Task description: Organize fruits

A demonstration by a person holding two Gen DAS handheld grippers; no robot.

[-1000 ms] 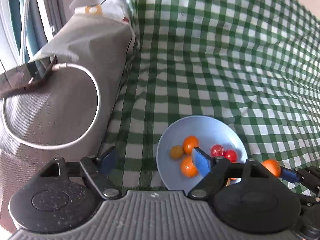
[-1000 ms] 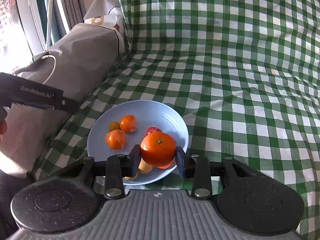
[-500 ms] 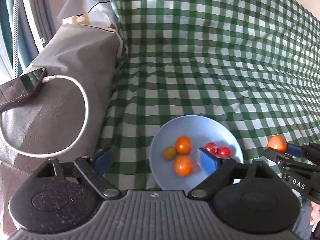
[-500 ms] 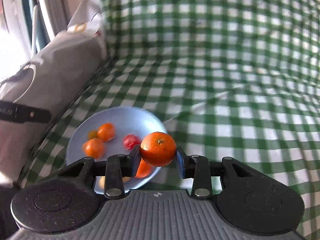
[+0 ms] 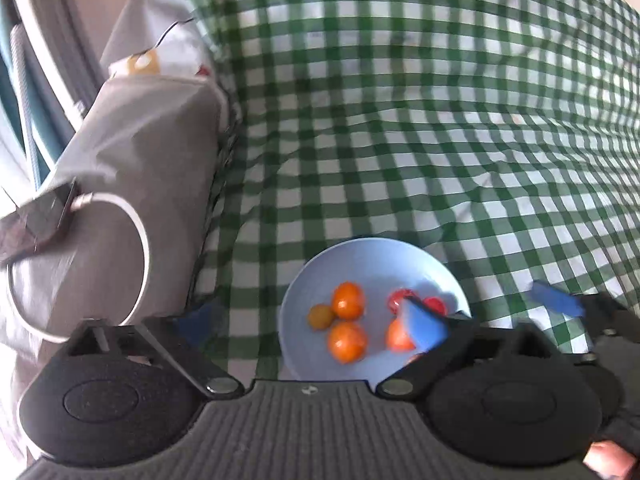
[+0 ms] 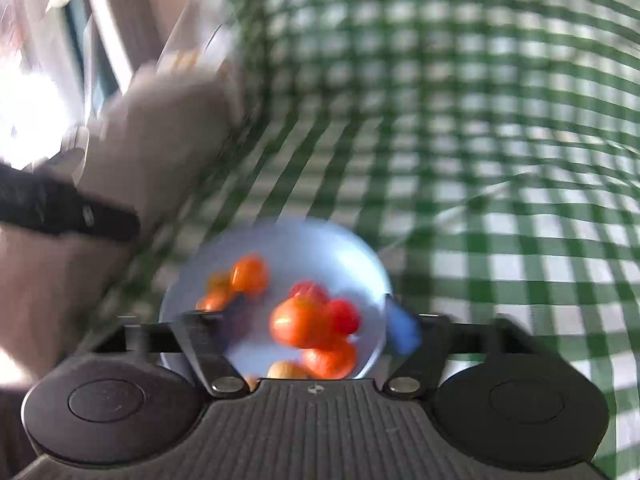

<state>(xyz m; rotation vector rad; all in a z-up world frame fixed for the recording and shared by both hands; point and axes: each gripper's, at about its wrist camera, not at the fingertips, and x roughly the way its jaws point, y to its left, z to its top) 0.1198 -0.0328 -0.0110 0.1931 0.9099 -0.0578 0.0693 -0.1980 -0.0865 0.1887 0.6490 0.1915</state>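
One blue plate (image 5: 372, 258) on one green checked cloth (image 5: 440, 120) – on the plate, three orange mandarins (image 5: 347, 341), one small yellowish fruit (image 5: 320, 316) and two red cherry tomatoes (image 5: 401, 295); further blurred fruit at the near rim can't be counted

No readable text, label, brand or number showed in either view. In the left wrist view, a white bag (image 5: 160, 52) behind the grey cushion (image 5: 132, 184) carried an orange-and-white printed patch, but it was too small and soft to make out any letters. In the right wrist view, the black bar of the left gripper (image 6: 68, 212) had a pale mark on it, smeared by motion blur beyond reading.
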